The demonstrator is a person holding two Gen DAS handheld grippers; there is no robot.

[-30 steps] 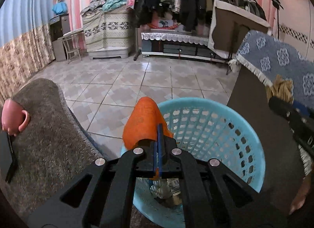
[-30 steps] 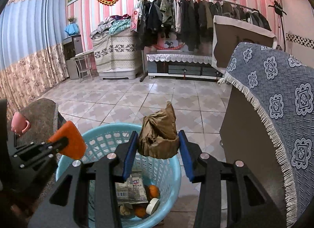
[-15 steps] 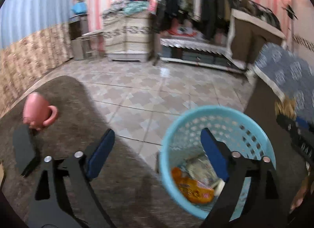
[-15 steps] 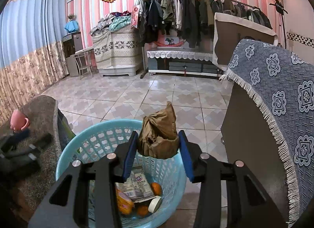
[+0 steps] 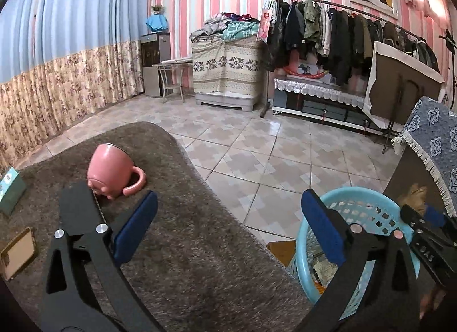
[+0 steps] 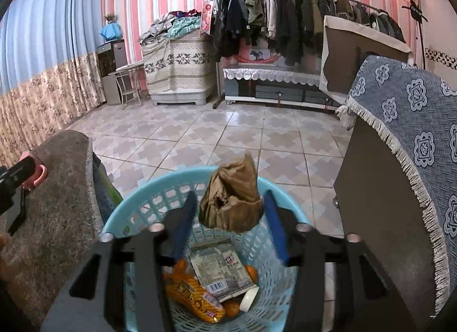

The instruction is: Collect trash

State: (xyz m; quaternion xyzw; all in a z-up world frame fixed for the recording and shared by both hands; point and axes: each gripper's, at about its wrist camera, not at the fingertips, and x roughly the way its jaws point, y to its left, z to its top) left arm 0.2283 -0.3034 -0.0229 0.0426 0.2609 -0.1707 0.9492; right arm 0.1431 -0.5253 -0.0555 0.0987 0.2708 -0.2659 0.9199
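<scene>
A light blue plastic basket (image 6: 137, 197) stands on the tiled floor and holds an orange snack packet (image 6: 194, 292), a silver wrapper (image 6: 220, 269) and small orange fruit. My right gripper (image 6: 228, 223) hangs over it with its jaws opening. A crumpled brown paper bag (image 6: 231, 203) is still between the pads, with a gap on its left side. My left gripper (image 5: 228, 229) is over the shaggy grey table cover (image 5: 200, 260), beside the basket (image 5: 357, 197). Its jaws are opening wide with nothing between them.
A pink mug (image 5: 111, 172) lies on its side on the grey cover, with a teal box (image 5: 11, 189) and a tan flat item (image 5: 17, 252) at the left edge. A seat draped in blue patterned cloth (image 6: 414, 120) stands close to the basket's right.
My left gripper opened, the orange packet fell into the basket, and the gripper swung left over the grey cover. My right gripper moved further over the basket and its jaws widened around the brown bag.
</scene>
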